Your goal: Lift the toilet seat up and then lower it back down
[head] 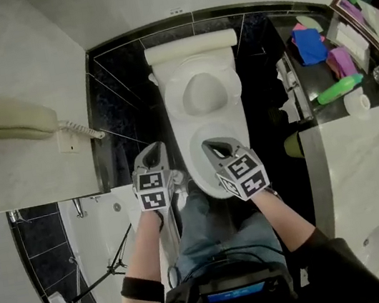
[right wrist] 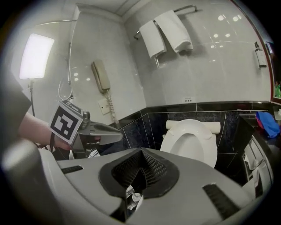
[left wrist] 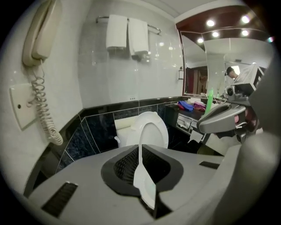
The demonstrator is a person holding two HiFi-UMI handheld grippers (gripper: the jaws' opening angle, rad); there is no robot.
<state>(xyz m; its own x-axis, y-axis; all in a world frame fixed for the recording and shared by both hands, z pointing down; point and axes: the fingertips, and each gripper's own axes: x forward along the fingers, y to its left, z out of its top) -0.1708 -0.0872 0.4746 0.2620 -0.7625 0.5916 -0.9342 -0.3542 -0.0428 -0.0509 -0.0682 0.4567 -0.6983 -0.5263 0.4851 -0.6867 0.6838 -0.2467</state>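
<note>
**A:** Hotel bathroom, mid-task: left tongs (left wrist: 141, 154) a hair apart, nothing betw. them; right tongs (right wrist: 140, 158) closed, empty. Both hang over the front of the bowl (head: 195, 161).

**B:** And the toilet seat (head: 175, 100)?

**A:** Looks raised, leaning back twd. the cistern (head: 190, 46), well clear of both tools.

**B:** Risk?

**A:** Jaws that narrow prob. won't take the rim, they'd only nudge it. Tip it fwd. ungripped and it could drop & slam onto the porcelain.

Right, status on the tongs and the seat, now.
Left tongs open a crack, right tongs shut, both empty. Toilet seat up against the tank. Nothing blocking.
</note>
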